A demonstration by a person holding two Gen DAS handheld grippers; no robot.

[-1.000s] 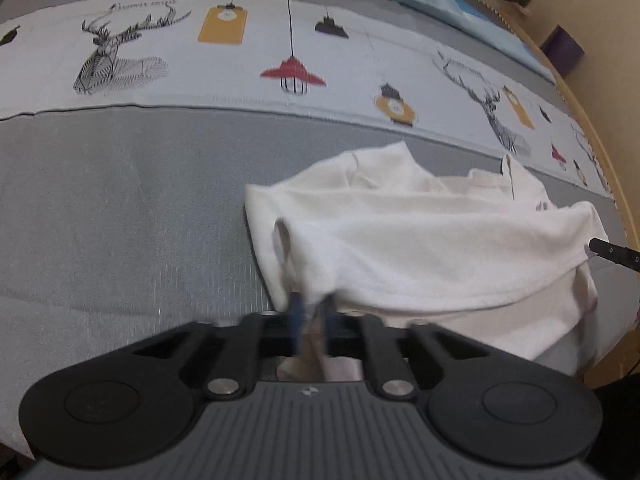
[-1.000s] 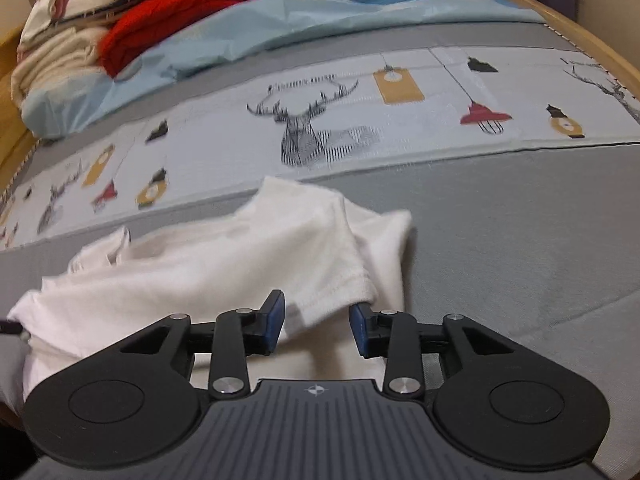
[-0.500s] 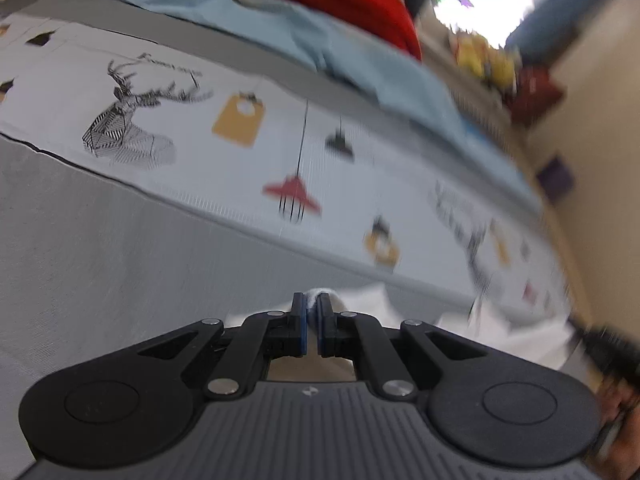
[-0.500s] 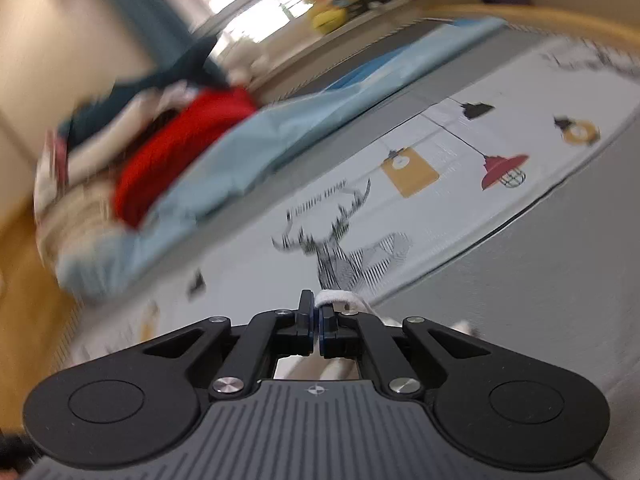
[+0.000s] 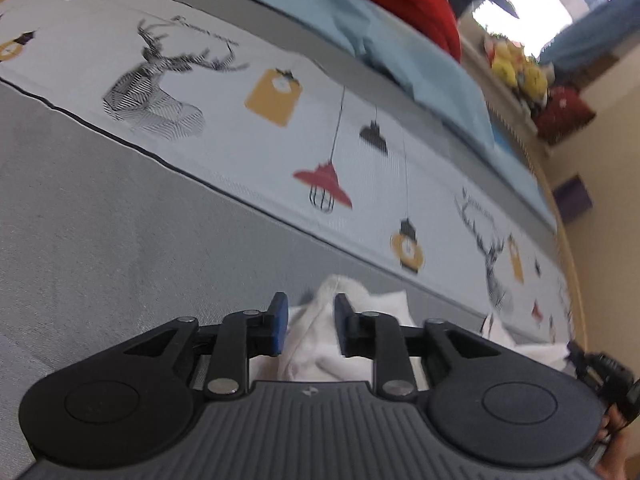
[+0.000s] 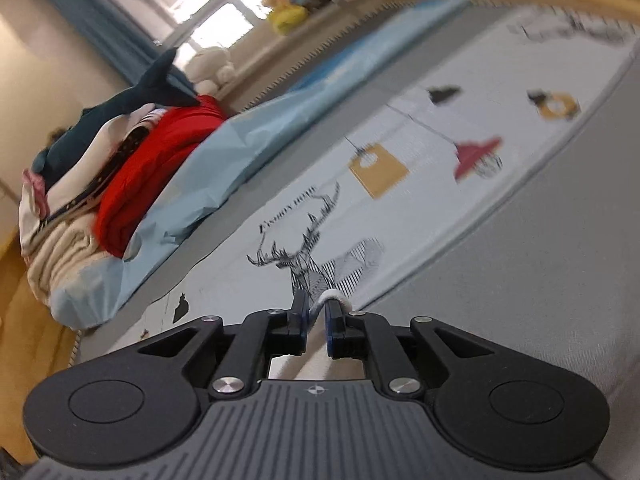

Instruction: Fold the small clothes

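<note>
The small white shirt point(image 5: 380, 304) lies bunched on the grey bed cover point(image 5: 100, 240), just ahead of my left gripper point(image 5: 308, 308). The left jaws are opening, and a fold of the shirt stands loose between the blue pads point(image 5: 279, 320), which do not press on it. In the right wrist view, my right gripper point(image 6: 318, 308) pinches a white hem point(image 6: 334, 298) of the shirt, lifted off the cover. Its jaws stand almost together and are easing apart slightly. The rest of the shirt is hidden under that gripper's body.
A printed band point(image 5: 240, 140) with deer and lamps crosses the bed. Beyond it lie a light blue sheet point(image 6: 280, 128), a red blanket point(image 6: 160, 168) and piled bedding. Soft toys sit by the window. A wooden bed edge point(image 5: 568, 240) runs at the right.
Both grippers lifted the shirt's near edge and carried it toward the printed band, rolling as they went. The right jaws closed on the hem. The left jaws, shut before, now stand apart.
</note>
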